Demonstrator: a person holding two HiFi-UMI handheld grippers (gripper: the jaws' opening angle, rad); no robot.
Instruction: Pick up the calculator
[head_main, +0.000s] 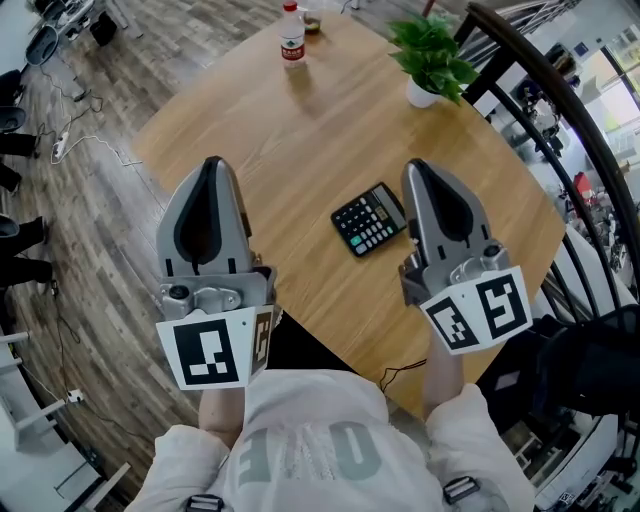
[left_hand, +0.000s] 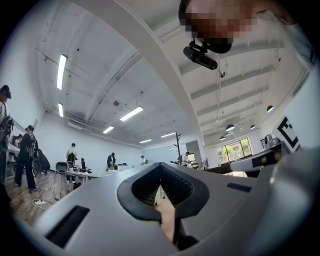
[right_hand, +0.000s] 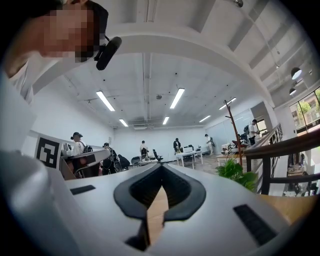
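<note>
In the head view a black calculator (head_main: 370, 219) with pale keys lies flat on the round wooden table (head_main: 300, 130), near its front right part. My right gripper (head_main: 418, 165) hovers just right of the calculator, shut and holding nothing, its body alongside the calculator's right edge. My left gripper (head_main: 213, 162) hangs over the table's left front edge, well left of the calculator, also shut and empty. In both gripper views the jaws meet at their tips, left gripper (left_hand: 160, 166) and right gripper (right_hand: 161, 166), and the calculator is hidden there.
A water bottle (head_main: 292, 35) with a red label stands at the table's far edge. A potted green plant (head_main: 432, 55) stands at the far right, also visible as the plant (right_hand: 234, 172). A dark curved railing (head_main: 560, 110) runs along the right. People stand far off in the room.
</note>
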